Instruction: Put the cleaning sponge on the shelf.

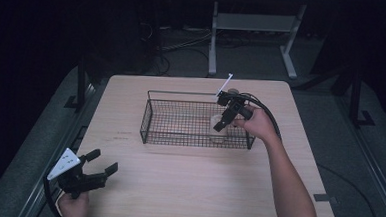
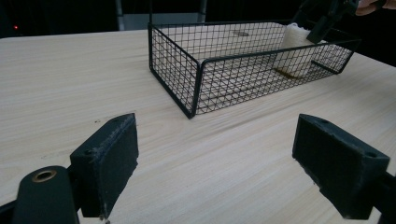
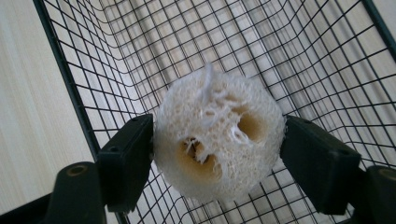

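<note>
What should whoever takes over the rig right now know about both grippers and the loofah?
Right gripper: shut on the loofah piece, holding it inside the wire basket at its right end.
Left gripper: open, holding nothing, low over the table's near left corner, apart from the basket.
Done: the loofah is within the basket walls.
Left: whether it touches the basket floor is unclear; probably lower, release and withdraw.

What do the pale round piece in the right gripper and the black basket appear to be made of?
Loofah: looks like dried natural fibre, matte off-white, judging by its open fibrous web and hollow channels; a synthetic copy can't be ruled out. The right gripper has a jaw against each side of it.
Basket: apparently metal wire with a black coating, shown by the thin welded grid and thicker rim rod.
</note>
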